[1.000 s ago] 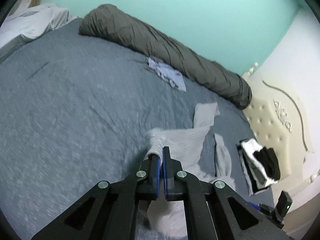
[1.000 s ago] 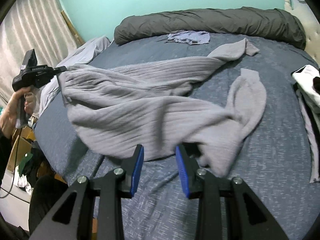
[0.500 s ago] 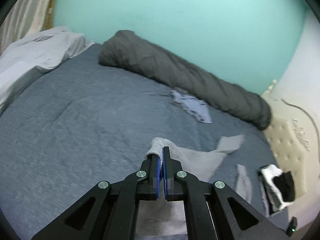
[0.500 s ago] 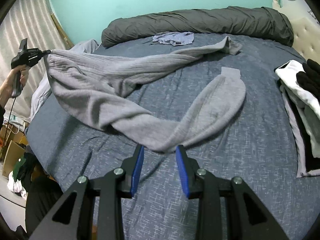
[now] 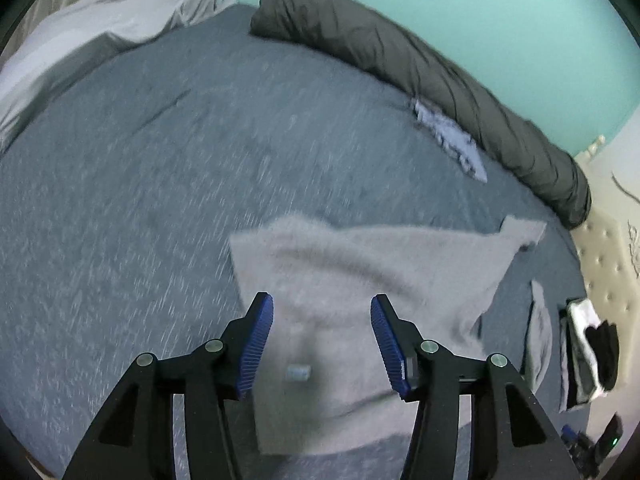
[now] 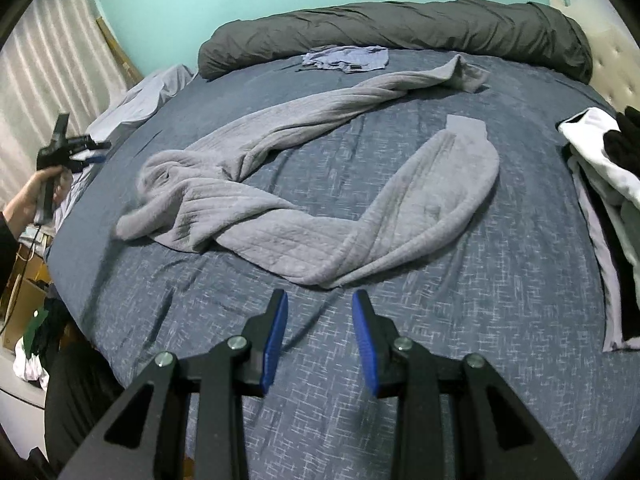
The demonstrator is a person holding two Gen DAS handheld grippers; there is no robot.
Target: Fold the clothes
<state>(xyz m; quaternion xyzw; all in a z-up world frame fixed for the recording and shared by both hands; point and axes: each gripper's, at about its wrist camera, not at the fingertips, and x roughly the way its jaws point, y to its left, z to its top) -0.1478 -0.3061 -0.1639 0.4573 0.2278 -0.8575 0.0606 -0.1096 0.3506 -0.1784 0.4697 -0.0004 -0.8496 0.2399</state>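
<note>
Grey ribbed sweater lies loose and twisted across the middle of the blue-grey bed, body bunched toward the left edge, one sleeve trailing toward the dark rolled duvet, the other curving to a flat cuff near the centre. Left gripper hangs over the bunched body with jaws spread wide, nothing between them; that view is motion-blurred. Right gripper also stands open and empty, just short of the nearest fold of the garment. Judged from its drape, the knit is soft, thick and limp, moderately heavy for cloth; it will sag and stretch if lifted by one point, and the ribbing should give decent purchase. Best holds are probably the hem corners or shoulder seams, one per gripper, so the body can be spread flat before the sleeves are folded in. A small pale tag shows on the fabric in the left view, too blurred to read. No other writing is legible. A small blue garment lies by the duvet; a black-and-white pile sits at the right edge.
</note>
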